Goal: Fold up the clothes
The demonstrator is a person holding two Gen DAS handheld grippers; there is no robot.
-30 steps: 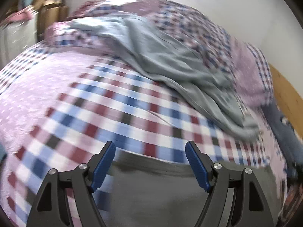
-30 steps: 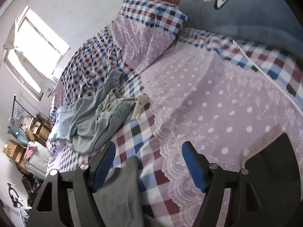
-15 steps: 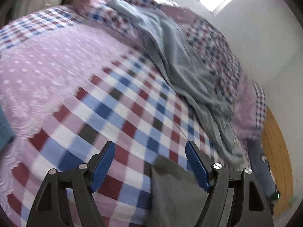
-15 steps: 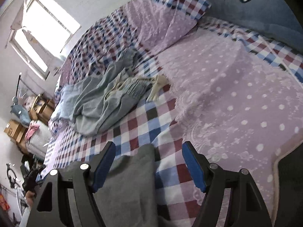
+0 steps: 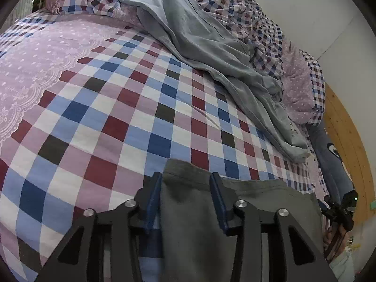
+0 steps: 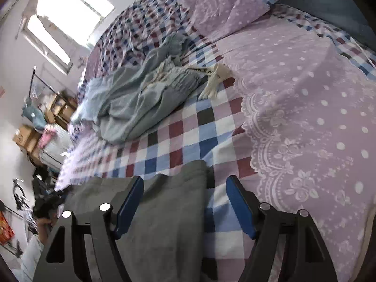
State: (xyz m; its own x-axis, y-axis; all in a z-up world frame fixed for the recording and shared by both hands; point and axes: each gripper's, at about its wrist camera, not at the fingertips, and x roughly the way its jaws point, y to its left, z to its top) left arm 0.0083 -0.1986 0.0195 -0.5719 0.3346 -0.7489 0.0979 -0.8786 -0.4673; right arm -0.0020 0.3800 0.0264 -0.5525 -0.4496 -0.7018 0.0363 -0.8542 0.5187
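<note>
A dark grey garment (image 5: 246, 223) lies flat on the checked bedspread (image 5: 131, 122) at the near edge of the bed. My left gripper (image 5: 185, 175) has its jaws drawn in on the garment's far left corner, and the cloth fills the gap between the blue pads. In the right wrist view the same grey garment (image 6: 164, 211) shows its other far corner. My right gripper (image 6: 185, 181) stands open there, with that corner lying between its spread fingers, nearer the left one.
A crumpled pale blue-grey garment (image 5: 211, 47) lies further back across the bed, seen also as the pale garment (image 6: 141, 101) in the right view. Pillows (image 6: 225, 7) sit at the headboard end. The lilac dotted panel (image 6: 317, 117) lies to the right. Boxes and shelves (image 6: 28, 136) stand beyond the bed.
My left gripper's jaws have narrowed from wide open onto the grey garment's corner. Both grippers have moved forward and lower over the garment's far edge. The right jaws keep their wide spread.
</note>
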